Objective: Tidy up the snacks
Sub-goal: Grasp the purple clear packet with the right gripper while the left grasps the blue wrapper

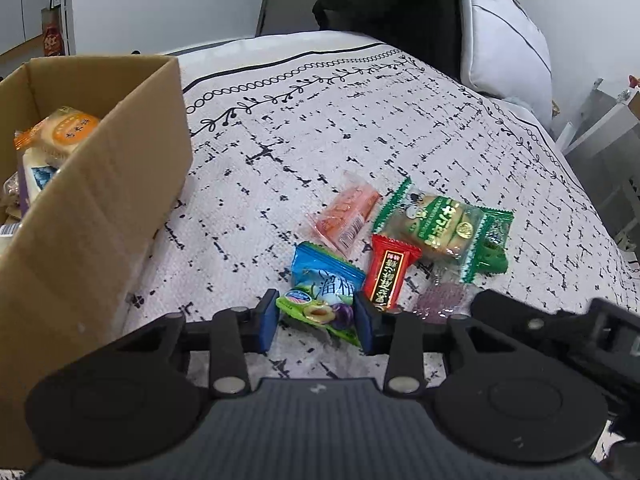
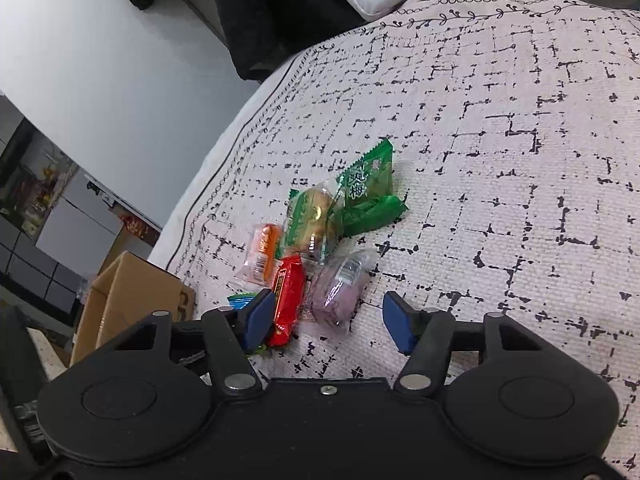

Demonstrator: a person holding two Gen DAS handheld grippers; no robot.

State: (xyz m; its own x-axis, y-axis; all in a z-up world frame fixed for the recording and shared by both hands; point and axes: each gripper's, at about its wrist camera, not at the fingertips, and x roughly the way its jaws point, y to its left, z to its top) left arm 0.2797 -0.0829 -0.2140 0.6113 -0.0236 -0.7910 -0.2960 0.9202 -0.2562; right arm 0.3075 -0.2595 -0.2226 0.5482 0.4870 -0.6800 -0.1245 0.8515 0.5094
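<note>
My left tool (image 1: 316, 320) pinching blue plum-candy packet (image 1: 322, 288) on bed cover (image 1: 360, 128); right tool (image 2: 328, 320) spread around purple packet (image 2: 340, 292), not gripping; next I lift, carry to cardboard box (image 1: 100, 184)

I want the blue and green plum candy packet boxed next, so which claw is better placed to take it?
Left. The left claw already straddles the blue and green plum candy packet, with the open cardboard box on its side. The right claw frames the purple wrapped sweet instead.

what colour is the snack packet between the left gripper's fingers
Blue at the top, green at the bottom with a plum picture: the blue-green packet. Left wrist view shows it best.
</note>
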